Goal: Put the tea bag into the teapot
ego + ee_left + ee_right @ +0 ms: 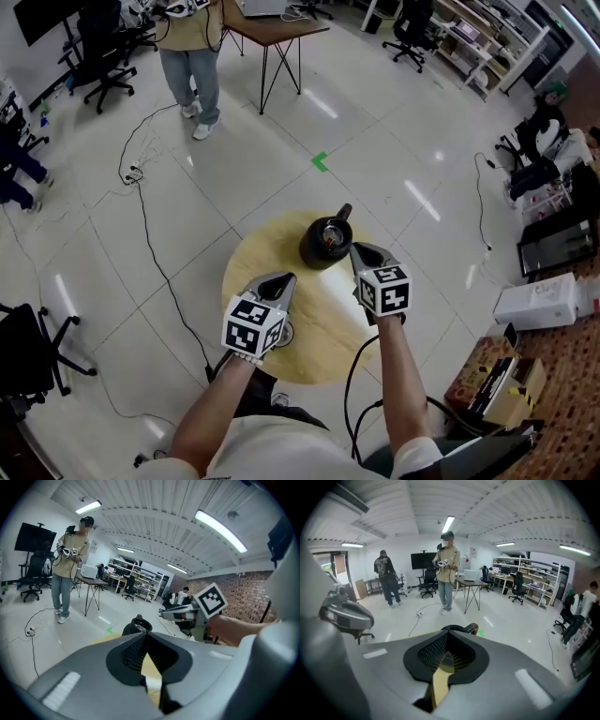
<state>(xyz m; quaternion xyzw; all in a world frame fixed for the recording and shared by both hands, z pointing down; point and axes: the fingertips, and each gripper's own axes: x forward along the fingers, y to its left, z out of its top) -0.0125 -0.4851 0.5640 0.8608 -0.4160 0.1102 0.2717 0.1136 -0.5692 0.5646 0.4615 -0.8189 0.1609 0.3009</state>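
Both grippers hover over round wooden table (323, 339), jaws pressed together, nothing gripped. Black teapot (325, 242) stands just ahead-left of right gripper (358, 249) tips, farther ahead-right of left gripper (287, 279). Small pale item (281, 330) beneath left gripper, identity unclear.

Black teapot (325, 242) stands upright on round table (314, 311), apparently lidless, handle pointing away.

Left hand-held gripper (143, 634): jaw tips together, nothing pinched between them.
Bench (149, 665): yellow wood, seen through the gap behind the tips.
Teapot (133, 626): dark, just beyond the tips.
Right hand-held gripper (168, 614): near the Teapot, on its right.
Person (69, 564): standing at far left.
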